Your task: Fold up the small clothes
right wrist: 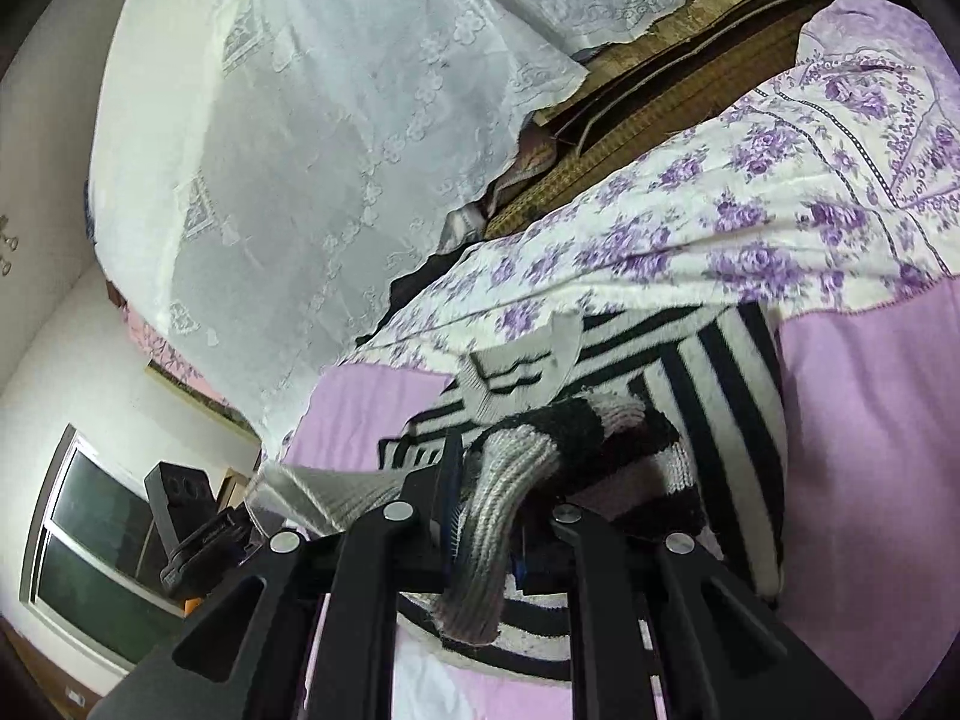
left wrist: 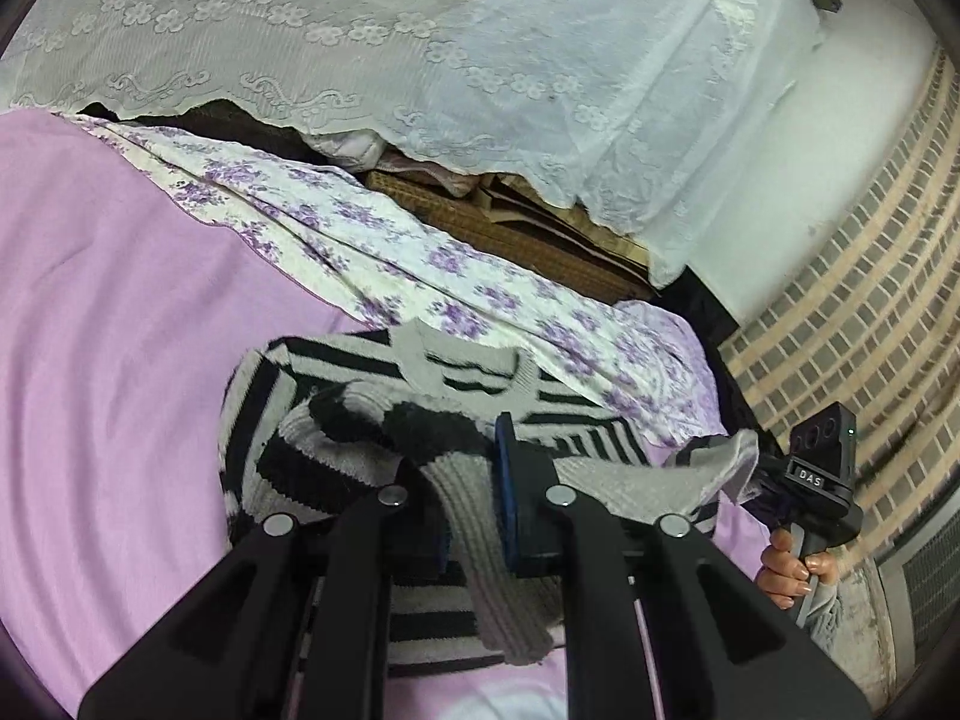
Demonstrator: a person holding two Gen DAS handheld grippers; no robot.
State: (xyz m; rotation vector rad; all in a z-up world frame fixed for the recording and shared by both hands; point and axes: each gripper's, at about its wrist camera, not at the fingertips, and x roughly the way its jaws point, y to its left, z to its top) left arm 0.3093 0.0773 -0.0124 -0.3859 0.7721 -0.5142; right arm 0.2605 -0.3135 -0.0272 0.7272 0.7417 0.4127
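Observation:
A small black-and-white striped knit sweater (left wrist: 336, 414) lies on a lilac bedsheet (left wrist: 108, 324), neckline away from me. My left gripper (left wrist: 474, 516) is shut on the grey ribbed hem of the sweater (left wrist: 480, 540), which hangs between its fingers. My right gripper (right wrist: 486, 516) is shut on another part of the ribbed hem (right wrist: 486, 540) and holds it above the striped body (right wrist: 720, 396). The right gripper also shows in the left wrist view (left wrist: 750, 480), pinching a grey corner of the sweater at the right.
A white quilt with purple flowers (left wrist: 372, 228) lies folded behind the sweater. White lace fabric (left wrist: 420, 48) hangs over stacked woven mats (left wrist: 510, 234) beyond. A brick-pattern wall (left wrist: 870, 312) stands at right. A dark window (right wrist: 90, 552) is at lower left in the right wrist view.

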